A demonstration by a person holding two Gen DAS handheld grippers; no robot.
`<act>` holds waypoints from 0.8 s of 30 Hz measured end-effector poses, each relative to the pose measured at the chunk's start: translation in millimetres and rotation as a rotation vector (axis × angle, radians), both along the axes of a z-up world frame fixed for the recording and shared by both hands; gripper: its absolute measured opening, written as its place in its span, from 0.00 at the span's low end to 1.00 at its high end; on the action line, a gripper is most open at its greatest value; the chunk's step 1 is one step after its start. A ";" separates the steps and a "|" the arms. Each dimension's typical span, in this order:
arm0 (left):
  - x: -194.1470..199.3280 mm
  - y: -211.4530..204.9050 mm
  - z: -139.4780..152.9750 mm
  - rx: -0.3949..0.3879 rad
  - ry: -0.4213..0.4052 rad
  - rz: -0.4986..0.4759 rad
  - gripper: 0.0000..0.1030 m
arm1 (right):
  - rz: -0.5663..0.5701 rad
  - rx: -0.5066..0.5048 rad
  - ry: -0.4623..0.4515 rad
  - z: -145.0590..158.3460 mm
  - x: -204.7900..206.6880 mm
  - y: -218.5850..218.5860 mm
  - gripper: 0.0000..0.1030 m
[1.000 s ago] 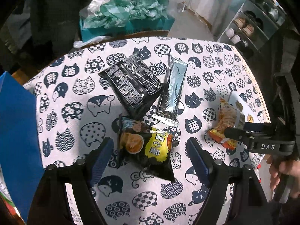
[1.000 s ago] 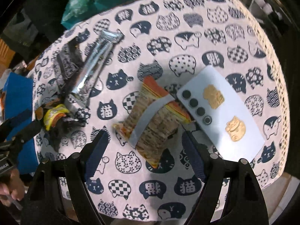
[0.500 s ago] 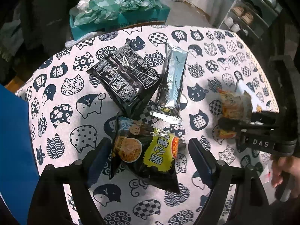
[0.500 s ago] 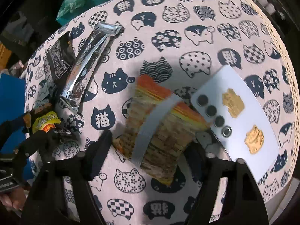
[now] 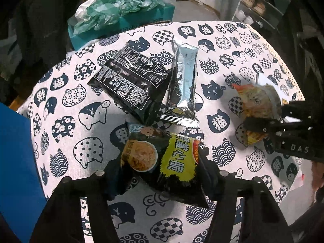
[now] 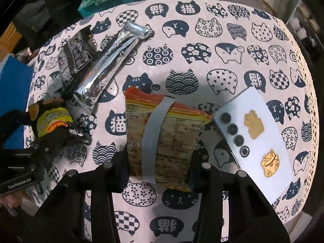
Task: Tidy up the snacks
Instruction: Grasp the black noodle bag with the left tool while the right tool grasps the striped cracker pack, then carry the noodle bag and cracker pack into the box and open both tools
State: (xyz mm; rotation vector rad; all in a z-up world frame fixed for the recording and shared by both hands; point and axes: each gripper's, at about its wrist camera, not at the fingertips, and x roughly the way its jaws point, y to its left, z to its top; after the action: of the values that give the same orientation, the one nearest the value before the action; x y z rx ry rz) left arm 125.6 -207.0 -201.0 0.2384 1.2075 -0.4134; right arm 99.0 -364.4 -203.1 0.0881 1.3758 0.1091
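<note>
**Operator A:** While both cameras look down on the round table (image 6: 212,40) with its cat-print cloth, report the left gripper (image 5: 160,166).

**Operator B:** Its fingers are closed against the two sides of the black and yellow snack bag (image 5: 162,160). This bag sits at the near edge of the snack cluster. In the right wrist view the same bag (image 6: 50,119) shows in that gripper's fingers at far left.

**Operator A:** Right gripper (image 6: 158,162)?

**Operator B:** Narrowed onto the orange snack bag (image 6: 162,137). One finger presses each side of the lower half. A grey strip runs down the bag's face. In the left wrist view this bag (image 5: 257,105) appears tilted between the black fingers at right.

**Operator A:** Remaining snacks?

**Operator B:** The black printed packet (image 5: 131,83) lies flat behind the left gripper. The silver foil packet (image 5: 184,85) lies just beside it, their edges overlapping.

**Operator A:** Other items?

**Operator B:** A white phone (image 6: 255,133), camera side up with two gold stickers, lies just right of the orange bag. A blue panel (image 5: 14,162) borders the table's left side.
</note>
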 end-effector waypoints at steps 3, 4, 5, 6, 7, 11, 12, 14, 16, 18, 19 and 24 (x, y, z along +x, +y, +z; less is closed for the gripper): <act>-4.4 0.6 3.7 0.013 -0.019 0.000 0.58 | 0.015 -0.012 -0.022 12.6 -0.7 6.2 0.41; -4.9 1.6 5.2 0.013 -0.022 0.002 0.58 | 0.023 -0.016 -0.031 16.5 -1.3 9.0 0.41; -5.9 2.9 7.8 0.013 -0.028 0.006 0.58 | 0.029 -0.019 -0.038 19.2 -1.3 10.1 0.41; -7.6 4.5 11.7 0.013 -0.036 0.009 0.58 | 0.037 -0.024 -0.047 23.4 -1.8 11.9 0.41; -8.1 4.8 14.3 0.011 -0.040 0.011 0.58 | 0.044 -0.027 -0.056 27.3 -2.8 14.1 0.41; -13.5 12.2 31.5 0.003 -0.068 0.028 0.58 | 0.078 -0.045 -0.096 45.0 -3.7 25.0 0.41; -14.1 13.2 34.9 0.003 -0.073 0.033 0.57 | 0.086 -0.047 -0.107 49.9 -4.3 27.7 0.41; -16.0 15.0 41.7 0.004 -0.082 0.040 0.57 | 0.099 -0.044 -0.126 56.3 -4.9 34.2 0.41; -18.6 22.0 50.3 -0.004 -0.088 0.051 0.57 | 0.108 -0.038 -0.140 62.2 -6.6 36.3 0.41; -21.4 29.3 59.2 -0.013 -0.097 0.065 0.57 | 0.117 -0.030 -0.155 68.8 -9.3 40.7 0.41; -23.2 32.7 64.2 -0.017 -0.106 0.069 0.57 | 0.121 -0.028 -0.162 73.1 -10.2 43.3 0.41; -35.9 46.0 87.4 -0.015 -0.155 0.072 0.57 | 0.143 -0.019 -0.196 91.8 -14.0 54.8 0.41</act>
State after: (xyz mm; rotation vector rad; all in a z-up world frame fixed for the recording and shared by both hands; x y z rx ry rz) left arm 89.7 -161.0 -113.6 0.2100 1.0571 -0.3347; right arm 85.1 -309.6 -111.3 -0.0362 1.1866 0.2191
